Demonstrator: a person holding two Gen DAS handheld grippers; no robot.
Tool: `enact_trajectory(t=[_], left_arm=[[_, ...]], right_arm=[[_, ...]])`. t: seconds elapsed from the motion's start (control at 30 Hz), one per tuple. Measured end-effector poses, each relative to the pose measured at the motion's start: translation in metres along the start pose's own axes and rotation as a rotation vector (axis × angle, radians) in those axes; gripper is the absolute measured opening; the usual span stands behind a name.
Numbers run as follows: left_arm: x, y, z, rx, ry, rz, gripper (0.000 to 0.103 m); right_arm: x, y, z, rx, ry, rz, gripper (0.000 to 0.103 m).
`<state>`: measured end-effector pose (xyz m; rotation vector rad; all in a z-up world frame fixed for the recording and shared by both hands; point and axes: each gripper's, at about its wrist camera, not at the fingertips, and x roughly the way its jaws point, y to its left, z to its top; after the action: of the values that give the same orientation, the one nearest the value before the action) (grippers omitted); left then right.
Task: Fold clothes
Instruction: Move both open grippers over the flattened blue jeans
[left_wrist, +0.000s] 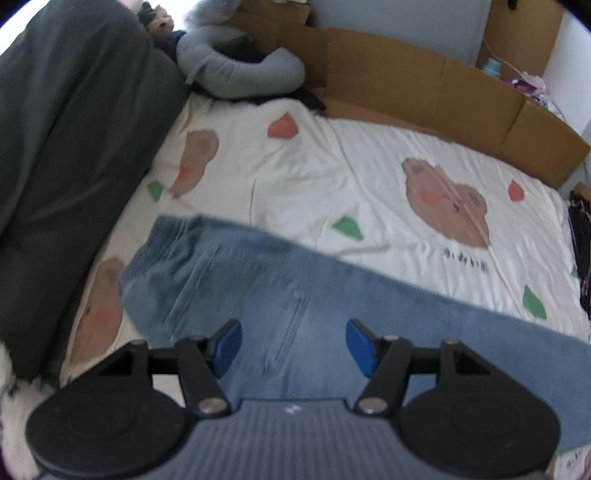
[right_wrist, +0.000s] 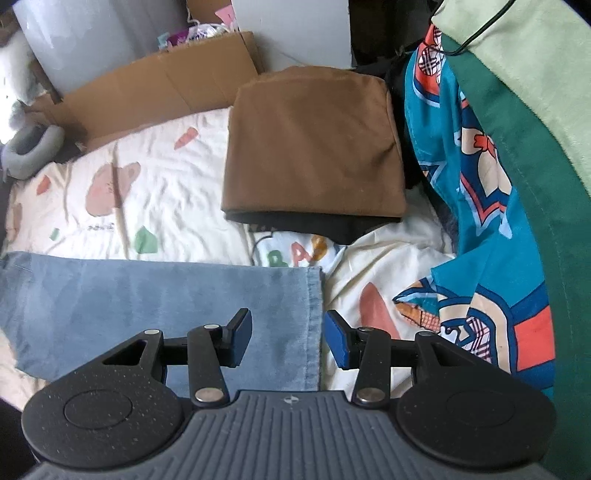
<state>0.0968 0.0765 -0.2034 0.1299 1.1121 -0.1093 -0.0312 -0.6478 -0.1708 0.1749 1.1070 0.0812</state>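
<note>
While the blue jeans (left_wrist: 295, 280) lie stretched lengthwise across the bear-print bedsheet (left_wrist: 314, 177), waistband toward the dark grey blanket (left_wrist: 62, 147) and leg hem (right_wrist: 314, 317) toward the patterned teal cloth (right_wrist: 480, 221), they look laid leg over leg into one long strip, though the blur leaves that uncertain. Over the hip and pocket area hangs the left gripper (left_wrist: 293, 345), its blue pads spread wide with nothing between them. Over the hem hangs the right gripper (right_wrist: 288, 338), likewise spread and empty, one pad above denim and the other above bare sheet just past the hem edge.

My judgement is that the step in hand is a lengthwise-to-crosswise fold of this strip: both tools sit poised at opposite ends, as if about to take hold, or just after letting go from smoothing it flat; the pictures fit either. Any further fold would call for pinching both layers at the hem cleanly, without catching the sheet beneath, and carrying it toward the waistband.

Beyond the hem, a brown folded garment (right_wrist: 314, 147) rests atop something dark, and cardboard (left_wrist: 424, 92) lines the far side of the bed.
</note>
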Motion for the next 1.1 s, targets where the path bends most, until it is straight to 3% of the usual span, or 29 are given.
enact_trajectory(t=[0.33,0.43,0.67,0.87,1.1], left_arm=[[-0.053,0.013,-0.050,-0.035,0.029,-0.003,0.065],[-0.066,0.021,-0.058,-0.065,0.030,0.003,0.065],[-0.087,0.041,-0.073,-0.106,0.049,0.055,0.065],[-0.097,0.042,-0.080,-0.130,0.051,0.077,0.066],[-0.081,0.039,-0.086,-0.192,0.061,-0.007,0.066]], right_arm=[[-0.051,-0.004,0.002,-0.012,-0.055,0.026,0.052],[-0.061,-0.007,-0.002,-0.023,-0.066,0.048,0.058],[-0.053,-0.019,-0.024,-0.028,-0.054,0.101,0.057],[-0.022,-0.030,-0.049,0.024,-0.013,0.136,0.054],[0.023,-0.036,-0.078,0.074,0.063,0.136,0.050]])
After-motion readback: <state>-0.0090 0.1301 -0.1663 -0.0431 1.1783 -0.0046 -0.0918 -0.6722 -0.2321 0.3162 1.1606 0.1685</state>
